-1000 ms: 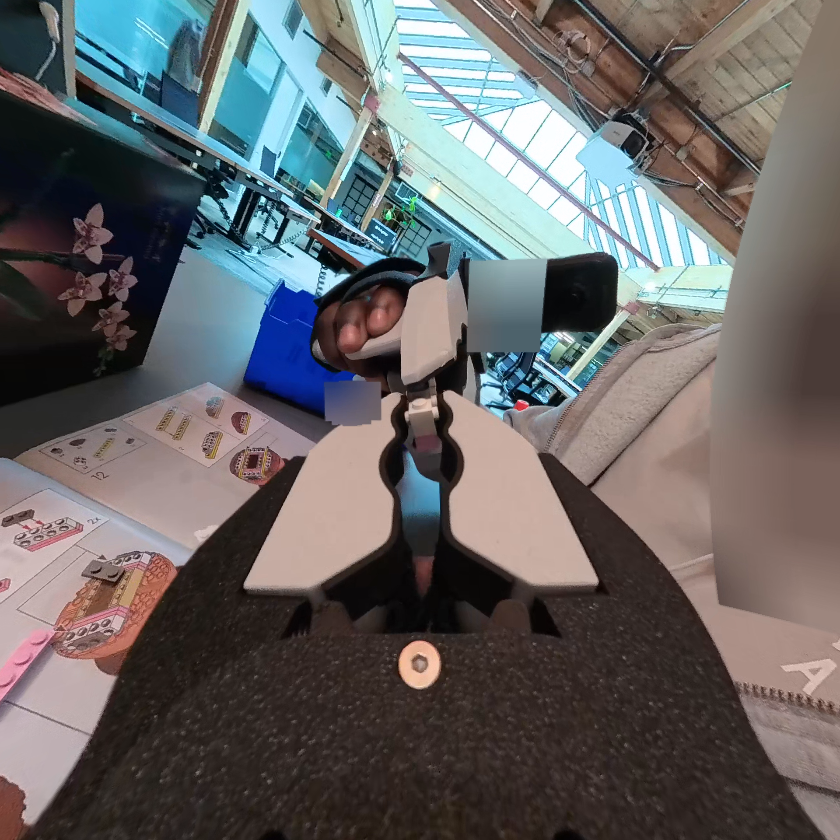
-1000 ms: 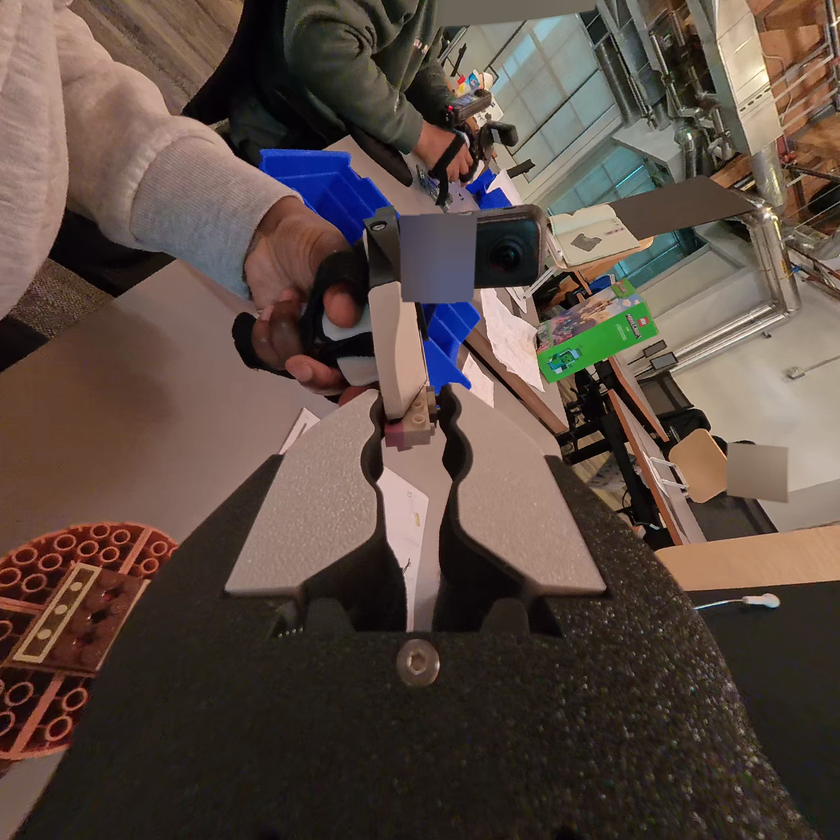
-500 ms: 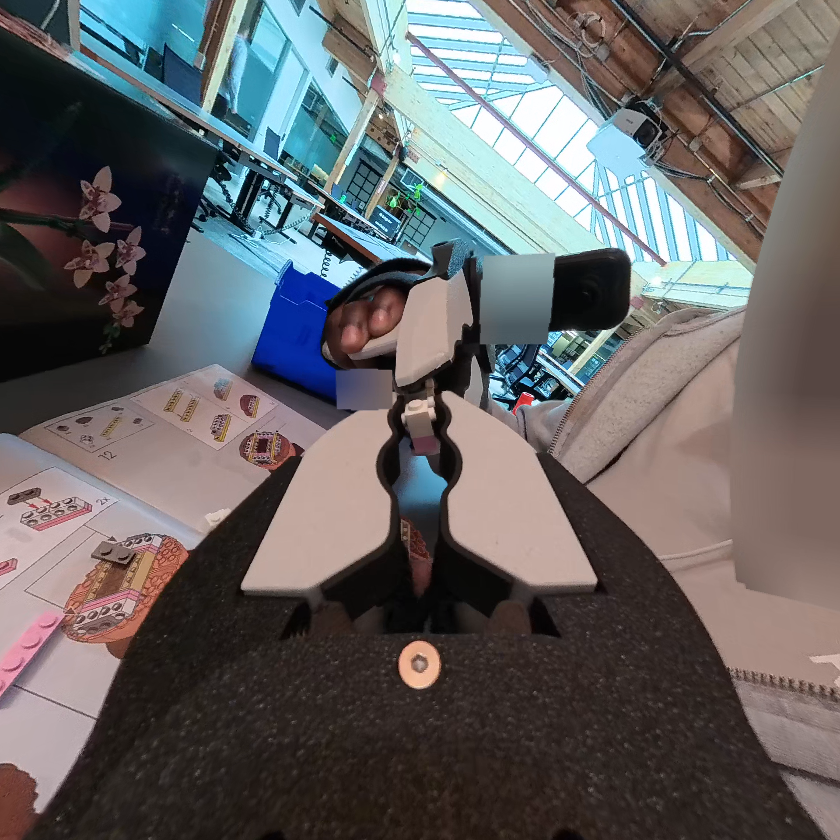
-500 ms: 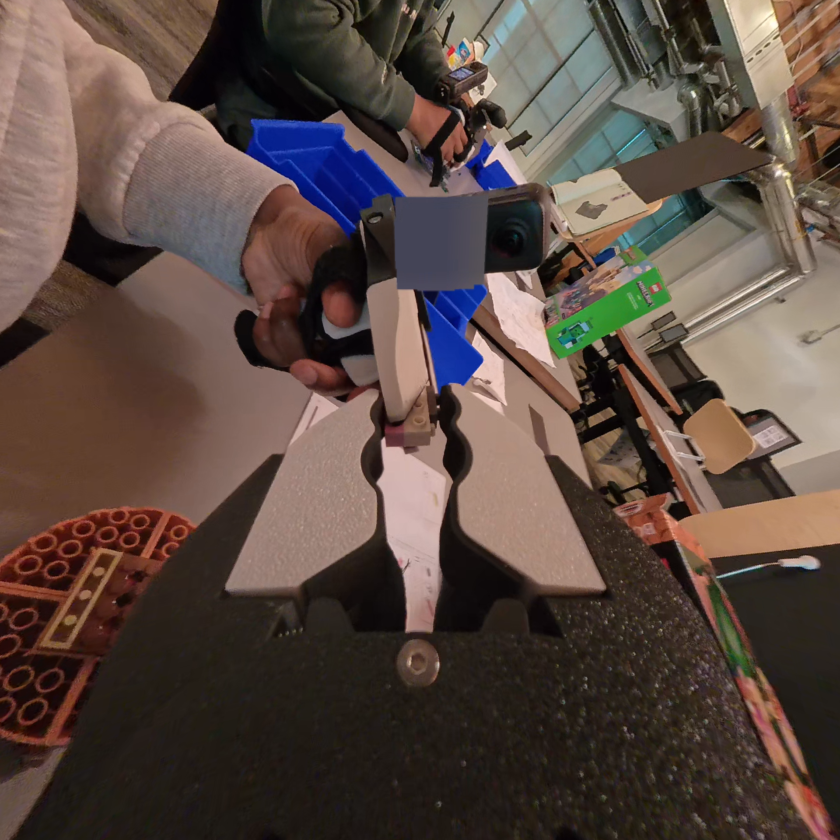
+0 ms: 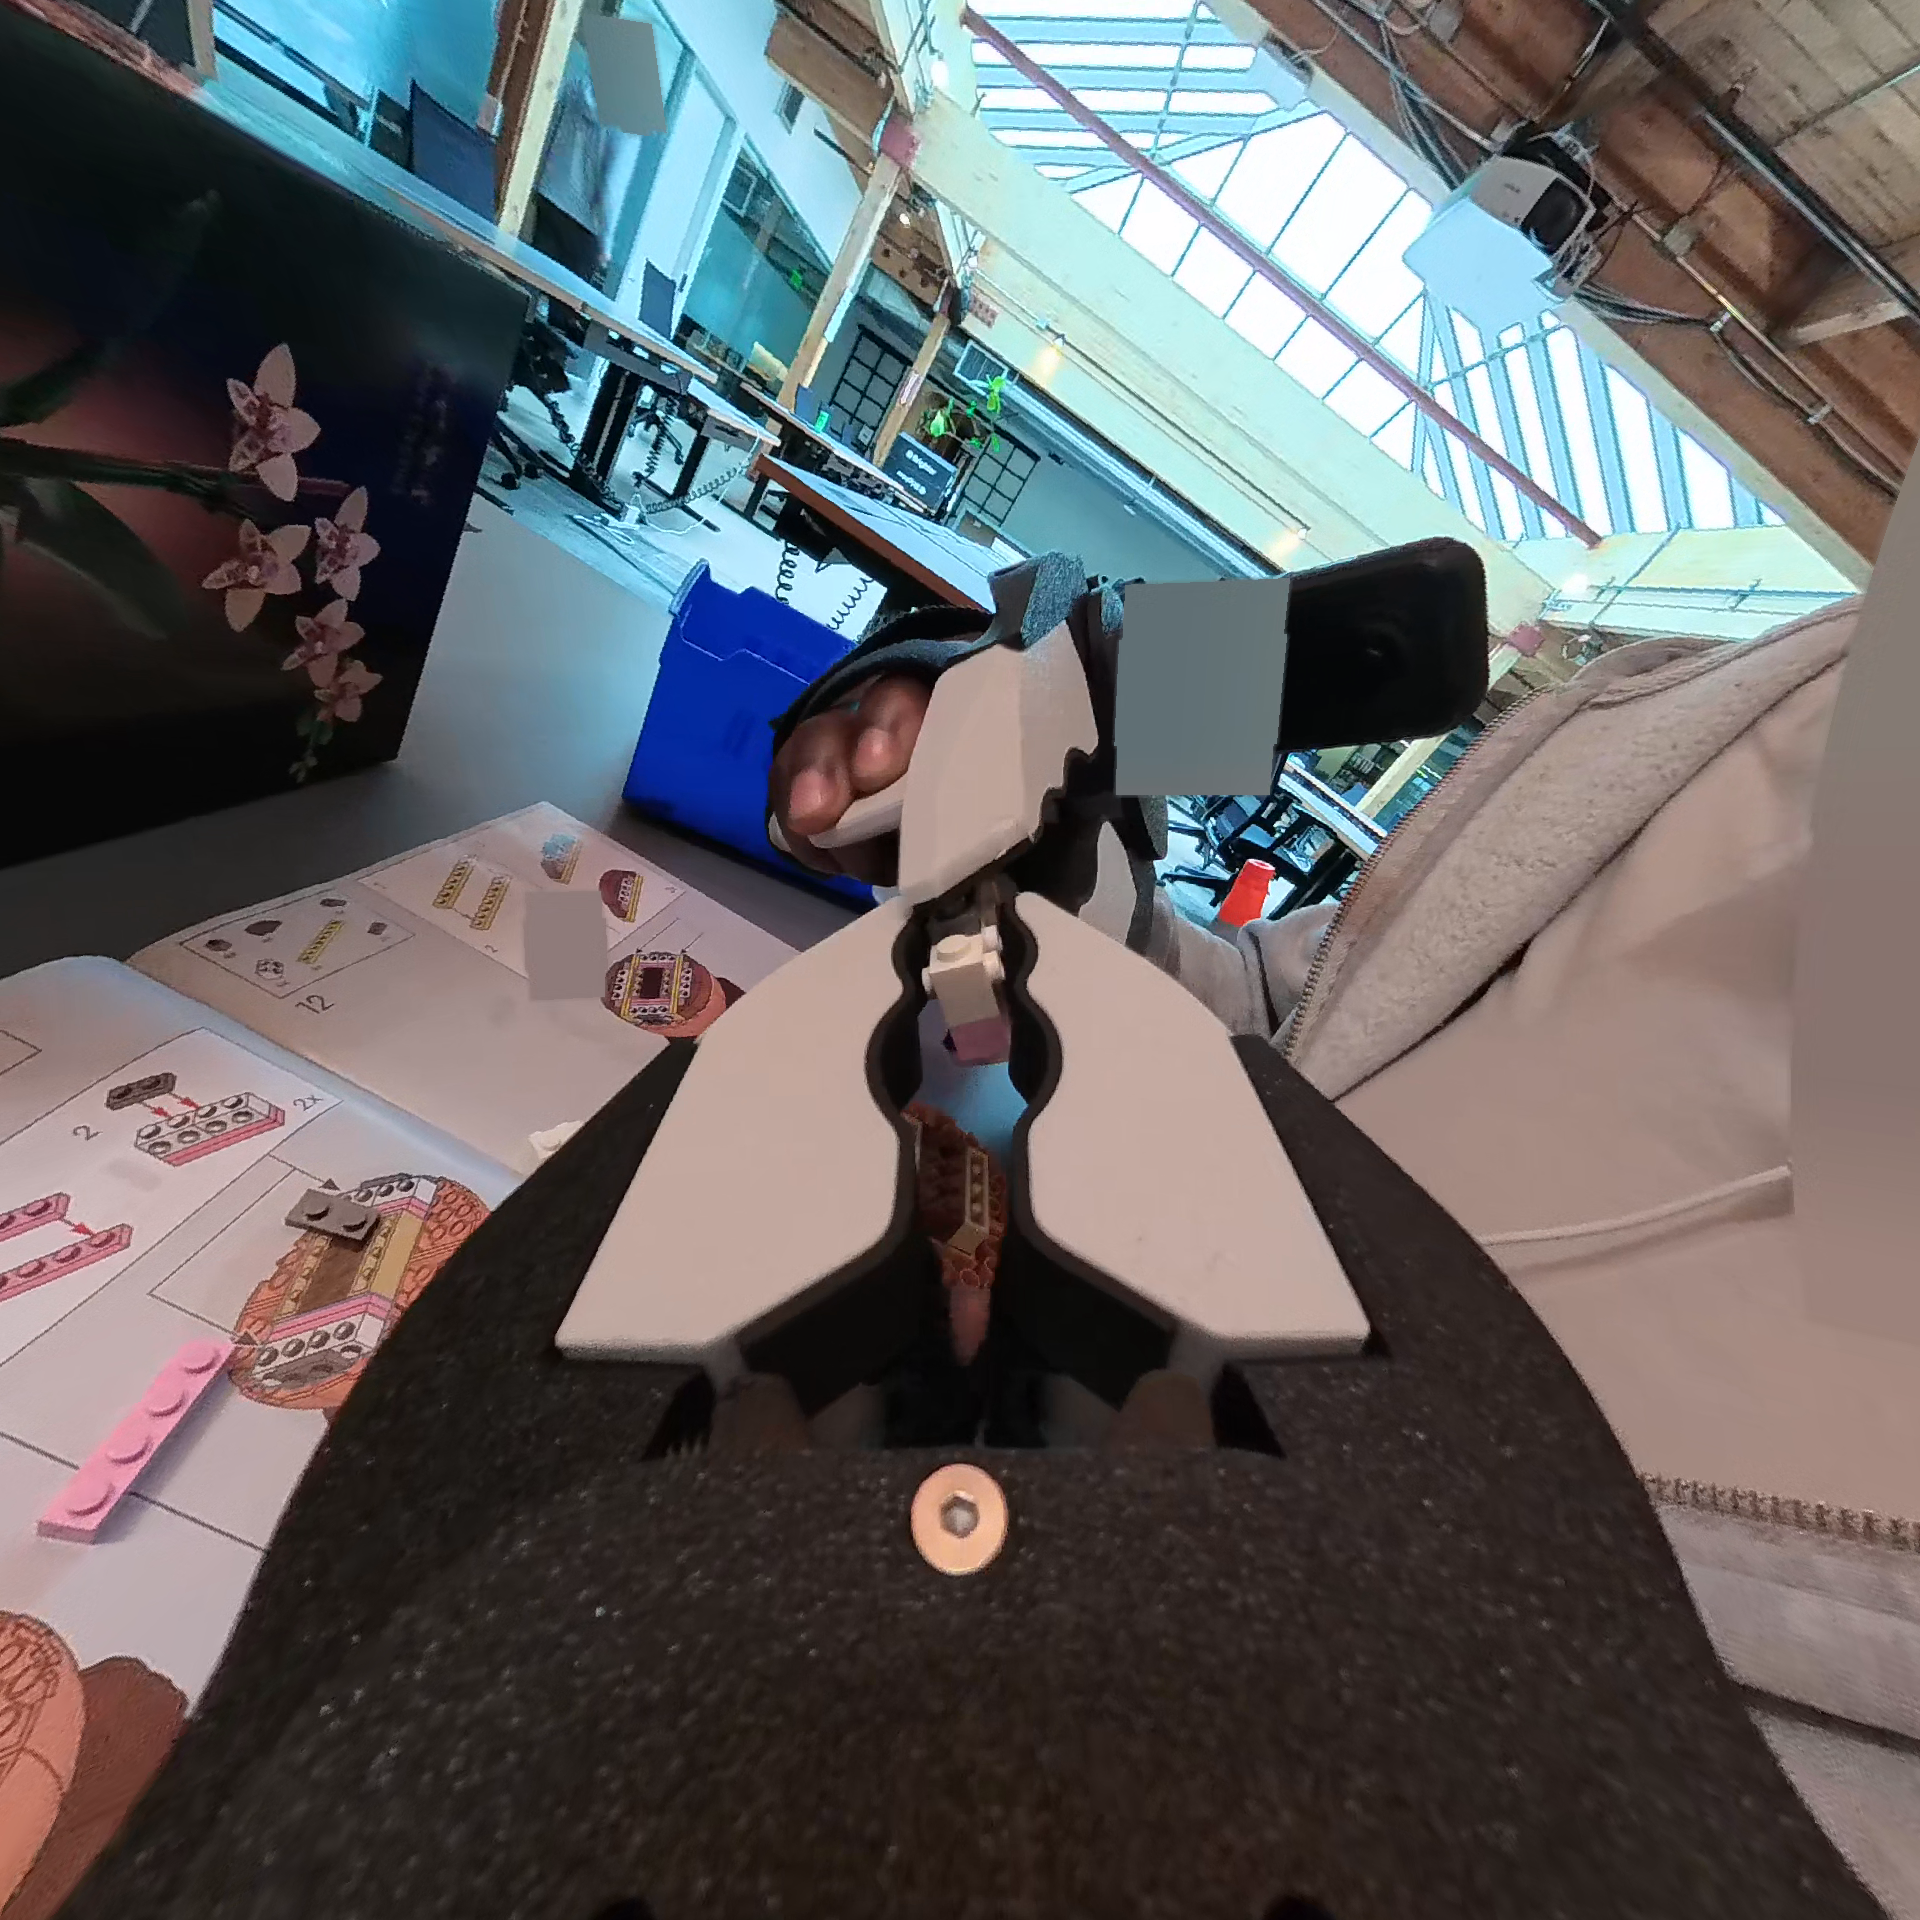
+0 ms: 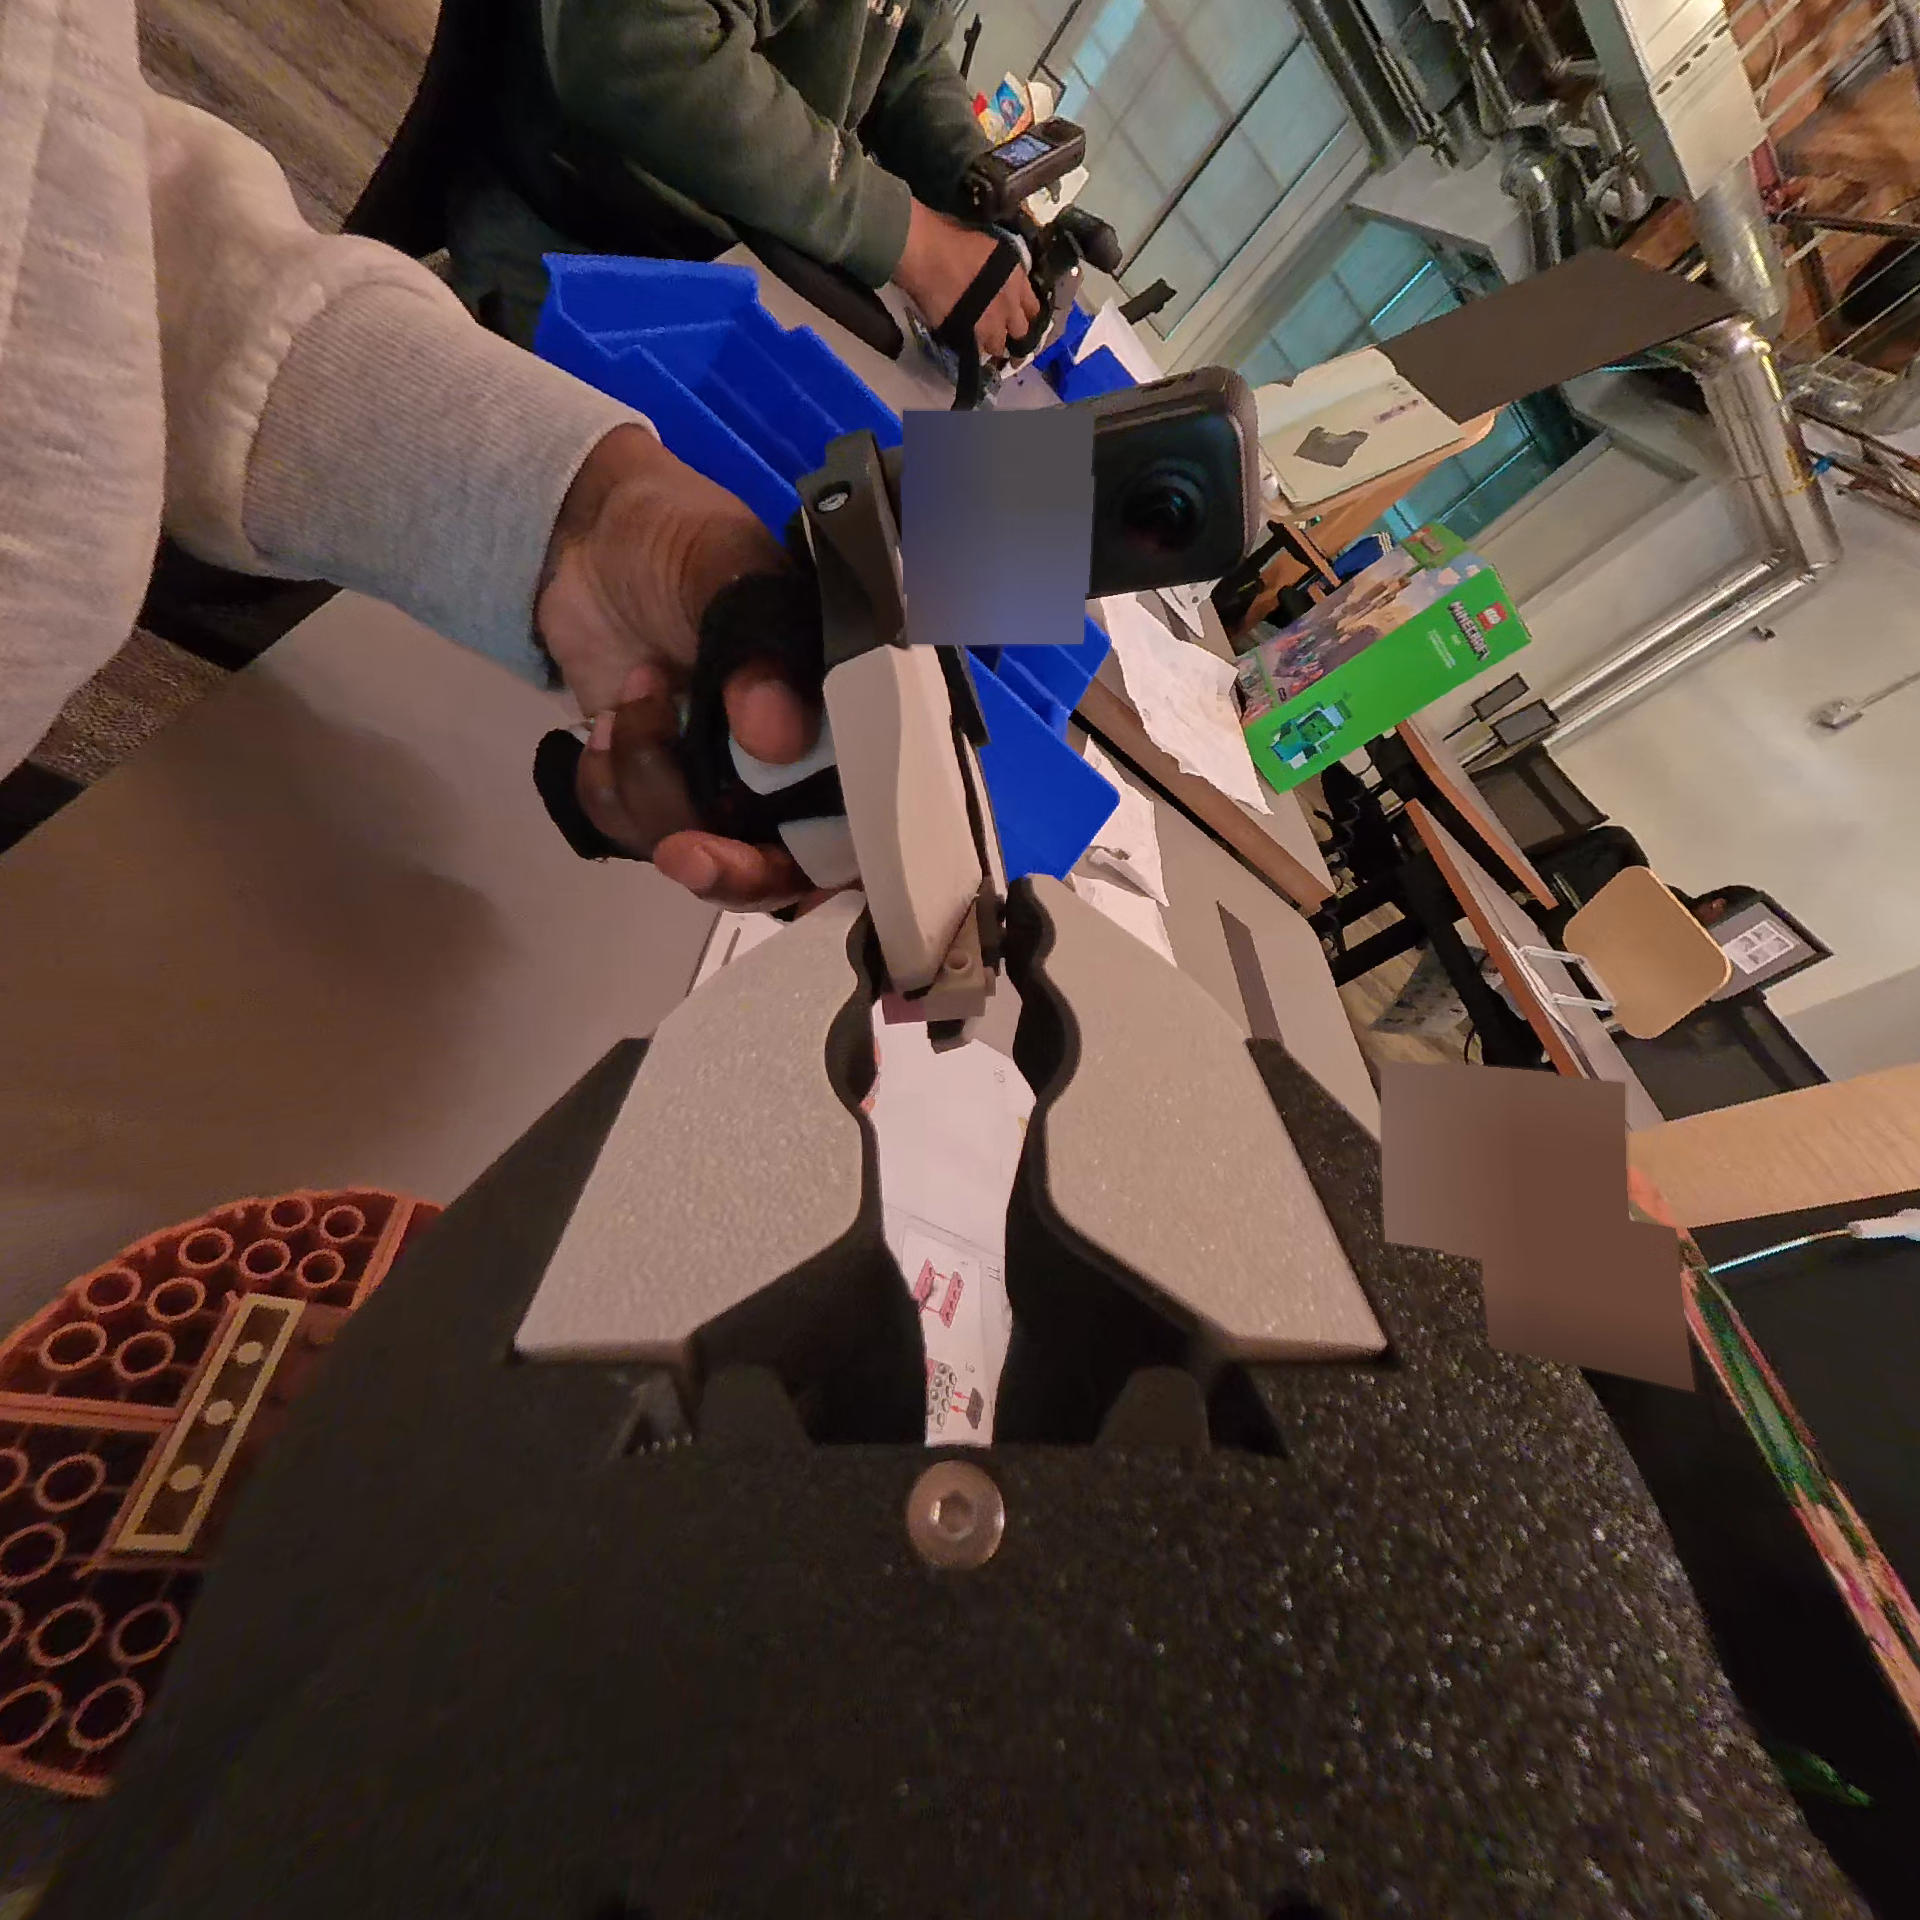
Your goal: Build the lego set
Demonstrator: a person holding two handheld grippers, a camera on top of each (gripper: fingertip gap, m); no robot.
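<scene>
We see both grippers raised above the table (image 5: 540, 665), tip to tip. Left gripper (image 5: 964, 971) and right gripper (image 6: 940, 982) each pinch the same small white-and-pink brick stack (image 5: 966, 987). Brown round base (image 6: 135, 1455) lies below.

Instruction booklet (image 5: 343, 997) open flat on table (image 5: 540, 665). On its near page, a loose plate (image 5: 140, 1439). Behind the booklet, a storage bin (image 5: 717, 727); left of that bin, behind the booklet, a set box (image 5: 208, 436). Right of the booklet, a round studded base (image 6: 135, 1455) on the table.
</scene>
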